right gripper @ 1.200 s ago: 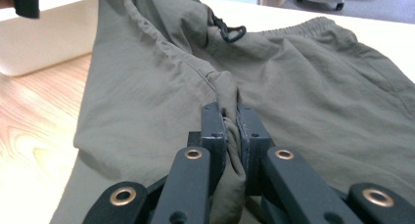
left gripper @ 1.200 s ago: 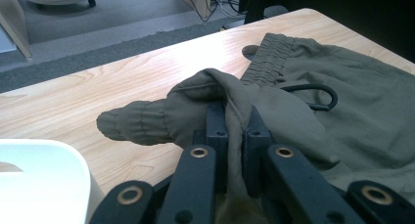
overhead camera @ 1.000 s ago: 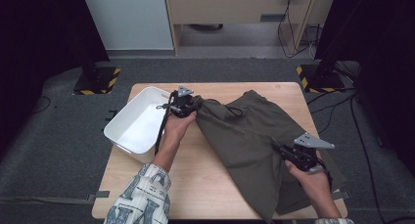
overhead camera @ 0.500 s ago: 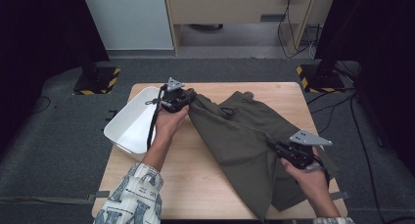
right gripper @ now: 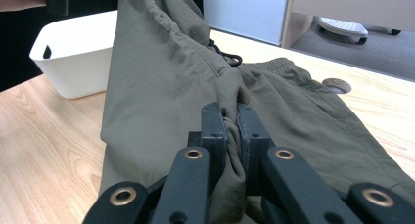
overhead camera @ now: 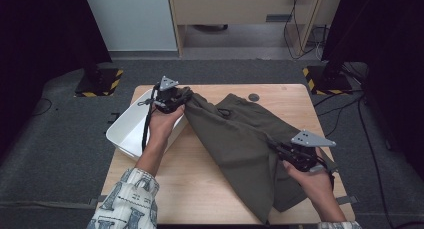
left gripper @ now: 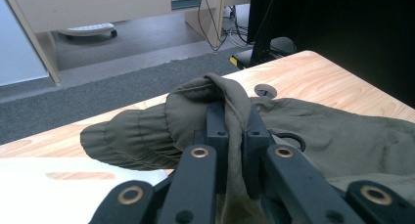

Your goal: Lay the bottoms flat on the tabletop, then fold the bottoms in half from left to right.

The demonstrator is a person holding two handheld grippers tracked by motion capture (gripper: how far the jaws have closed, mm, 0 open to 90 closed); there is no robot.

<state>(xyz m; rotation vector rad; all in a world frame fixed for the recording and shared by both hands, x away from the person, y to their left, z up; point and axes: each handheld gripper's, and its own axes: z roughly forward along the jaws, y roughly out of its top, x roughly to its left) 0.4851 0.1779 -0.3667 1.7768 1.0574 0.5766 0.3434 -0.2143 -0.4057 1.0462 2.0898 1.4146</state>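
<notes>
A pair of olive-green trousers (overhead camera: 240, 139) with a dark drawstring lies across the wooden table (overhead camera: 190, 189). My left gripper (overhead camera: 176, 98) is shut on the gathered waistband (left gripper: 161, 131) and holds it lifted over the tub's right edge. In the left gripper view the cloth is pinched between my left gripper's (left gripper: 234, 150) jaws. My right gripper (overhead camera: 281, 150) is shut on a fold of the trousers (right gripper: 166, 77) near the table's right side, and the fabric is stretched up between the two grips. My right gripper (right gripper: 231, 136) shows the fold wedged between its jaws.
A white plastic tub (overhead camera: 131, 125) stands at the table's left edge, seen also as a white tub (right gripper: 73, 53) in the right gripper view. A round cable hole (overhead camera: 254, 97) sits near the far edge. A cabinet and cables lie beyond on grey carpet.
Both grippers have risen, lifting the trousers. The left one has moved left and away, toward the tub, drawing the waistband with it.
</notes>
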